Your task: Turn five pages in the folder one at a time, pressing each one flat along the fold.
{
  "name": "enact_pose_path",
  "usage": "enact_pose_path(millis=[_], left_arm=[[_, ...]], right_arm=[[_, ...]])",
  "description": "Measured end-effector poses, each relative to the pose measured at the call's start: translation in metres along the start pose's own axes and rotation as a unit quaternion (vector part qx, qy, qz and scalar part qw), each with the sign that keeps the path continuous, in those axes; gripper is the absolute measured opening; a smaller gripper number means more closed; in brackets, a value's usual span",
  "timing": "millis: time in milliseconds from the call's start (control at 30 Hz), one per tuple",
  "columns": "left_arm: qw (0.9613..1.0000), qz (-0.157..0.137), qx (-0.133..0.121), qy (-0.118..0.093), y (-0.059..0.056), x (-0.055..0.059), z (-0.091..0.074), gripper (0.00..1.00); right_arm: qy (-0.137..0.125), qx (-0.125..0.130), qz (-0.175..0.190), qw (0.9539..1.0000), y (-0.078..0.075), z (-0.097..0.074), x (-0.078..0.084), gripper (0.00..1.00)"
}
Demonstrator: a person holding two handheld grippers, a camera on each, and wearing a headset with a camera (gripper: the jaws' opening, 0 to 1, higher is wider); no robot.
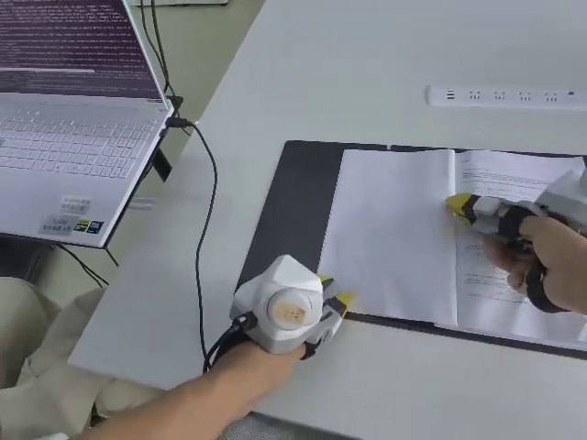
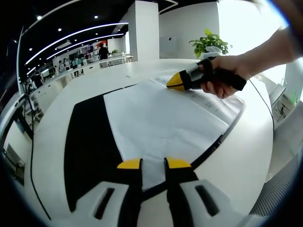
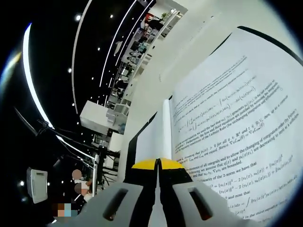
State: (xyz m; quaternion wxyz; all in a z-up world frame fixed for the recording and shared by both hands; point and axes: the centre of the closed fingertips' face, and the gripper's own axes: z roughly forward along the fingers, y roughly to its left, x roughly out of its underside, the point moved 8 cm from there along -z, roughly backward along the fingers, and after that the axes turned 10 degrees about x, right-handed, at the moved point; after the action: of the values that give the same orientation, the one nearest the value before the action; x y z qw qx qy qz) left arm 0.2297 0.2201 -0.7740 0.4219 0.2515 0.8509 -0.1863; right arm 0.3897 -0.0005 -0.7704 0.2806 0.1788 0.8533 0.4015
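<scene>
Folder lies open on bench, near-right. R gripper, jaws closed, tip on fold; L gripper, jaws slightly apart, empty, at near edge. Risk: hard or skewed press may crease page or slide folder.

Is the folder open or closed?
Open. The folder lies spread flat: a blank page on one side of the fold, a printed page on the other.
</scene>
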Motion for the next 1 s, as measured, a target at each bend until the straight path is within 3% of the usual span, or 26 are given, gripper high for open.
enact_pose_path(millis=[467, 800, 1000], left_arm=[[1.0000, -0.004, -0.005, 0.000, -0.001, -0.001, -0.001, 0.17], [1.0000, -0.004, -0.006, -0.002, -0.001, -0.001, -0.001, 0.16], [1.0000, -0.001, -0.007, -0.004, -0.002, 0.000, -0.001, 0.16]], right_arm=[[-0.018, -0.017, 0.058, 0.9980, -0.004, 0.029, -0.022, 0.00], [-0.030, -0.012, 0.053, 0.9981, 0.005, 0.046, -0.039, 0.00], [-0.056, -0.001, 0.062, 0.9965, 0.004, 0.056, -0.055, 0.00]])
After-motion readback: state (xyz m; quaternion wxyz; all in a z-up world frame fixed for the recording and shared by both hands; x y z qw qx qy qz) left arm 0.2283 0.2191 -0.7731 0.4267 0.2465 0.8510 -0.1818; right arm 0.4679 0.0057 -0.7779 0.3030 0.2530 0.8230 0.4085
